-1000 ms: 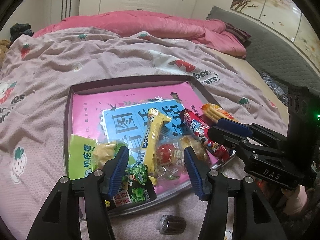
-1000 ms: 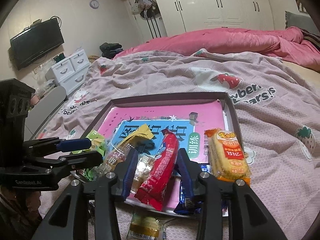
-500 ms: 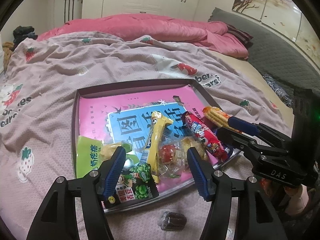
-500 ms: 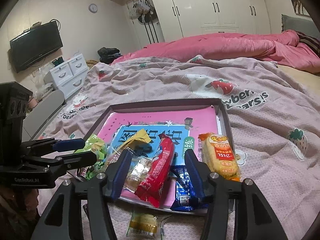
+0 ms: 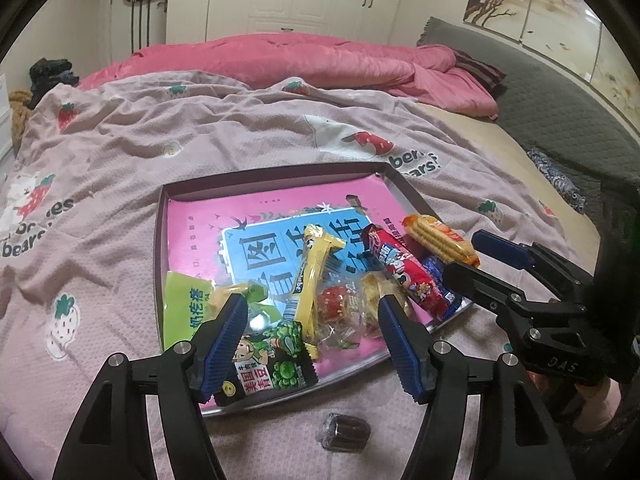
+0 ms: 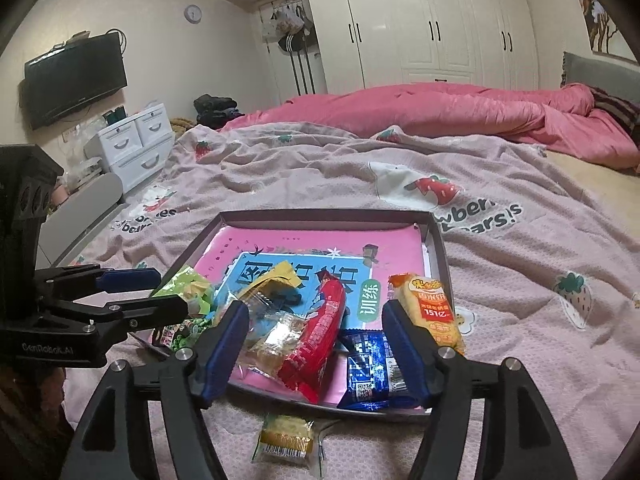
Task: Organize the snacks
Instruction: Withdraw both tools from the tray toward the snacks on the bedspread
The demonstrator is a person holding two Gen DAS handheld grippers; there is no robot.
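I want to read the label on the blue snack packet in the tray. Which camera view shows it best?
The right wrist view: the blue snack packet lies near the tray's front edge, its printed face and code square showing. In the left wrist view only slivers of it peek out beside the red wrapper.

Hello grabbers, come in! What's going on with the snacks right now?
Left gripper and right gripper: jaws just opened, holding nothing. Most snacks lie in the tray. Dark candy and yellow packet lie outside on the blanket. Nothing blocking.

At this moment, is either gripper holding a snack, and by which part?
Nothing is held. The left gripper and right gripper have just been opening; both stand open above the tray, pads touching no wrapper.
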